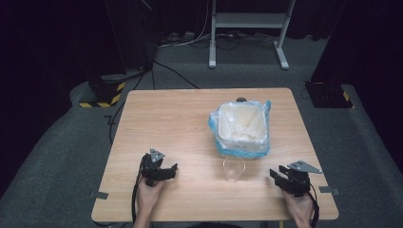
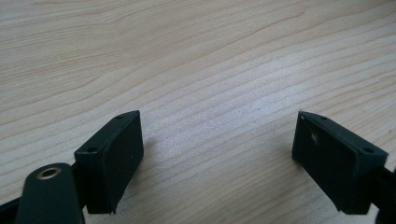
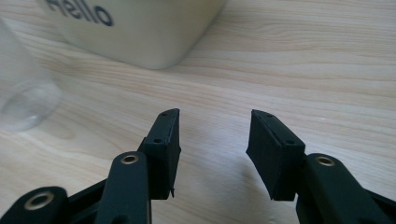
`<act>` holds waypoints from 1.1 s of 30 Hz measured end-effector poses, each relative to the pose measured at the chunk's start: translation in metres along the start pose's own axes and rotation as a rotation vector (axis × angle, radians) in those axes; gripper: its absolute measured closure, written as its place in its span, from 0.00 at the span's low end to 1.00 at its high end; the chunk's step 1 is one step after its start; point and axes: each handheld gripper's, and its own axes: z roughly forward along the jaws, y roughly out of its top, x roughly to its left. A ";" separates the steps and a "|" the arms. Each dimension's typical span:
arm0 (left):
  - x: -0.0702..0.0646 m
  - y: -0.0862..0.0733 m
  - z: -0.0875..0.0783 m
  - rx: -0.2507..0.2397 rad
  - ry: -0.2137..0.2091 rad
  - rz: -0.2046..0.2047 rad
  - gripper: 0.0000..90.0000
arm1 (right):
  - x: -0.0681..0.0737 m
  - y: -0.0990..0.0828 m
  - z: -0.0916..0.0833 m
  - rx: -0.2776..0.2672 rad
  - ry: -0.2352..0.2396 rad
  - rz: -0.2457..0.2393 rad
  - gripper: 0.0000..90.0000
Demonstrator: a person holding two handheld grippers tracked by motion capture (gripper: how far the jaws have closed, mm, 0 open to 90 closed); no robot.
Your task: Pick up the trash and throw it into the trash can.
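Left gripper (image 1: pixel 167 170) and right gripper (image 1: pixel 280 175) rest on the table (image 1: pixel 166 123), jaws wide apart, empty. A clear cup (image 1: pixel 234 168) stands between them, near the lined bin (image 1: pixel 241 127).

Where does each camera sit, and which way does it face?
High view: above the person's side, looking forward and down on the table; both hands, left tool and right tool show.
Left gripper view: on the left tool, looking along open jaws at bare wood.
Right gripper view: on the right tool, facing the clear cup and white bin.
Shared: cup and bin in high and right views.
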 end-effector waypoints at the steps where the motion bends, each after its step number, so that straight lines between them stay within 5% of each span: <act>1: 0.000 0.000 0.000 0.000 0.000 0.000 0.18 | 0.002 0.000 -0.001 -0.002 0.007 0.003 0.60; 14: 0.000 0.000 0.000 -0.001 -0.001 -0.002 0.18 | 0.027 0.014 -0.011 -0.042 0.133 -0.032 0.66; 33: 0.000 0.000 0.000 0.000 0.000 -0.001 0.18 | 0.051 0.052 -0.015 -0.075 0.244 -0.093 0.71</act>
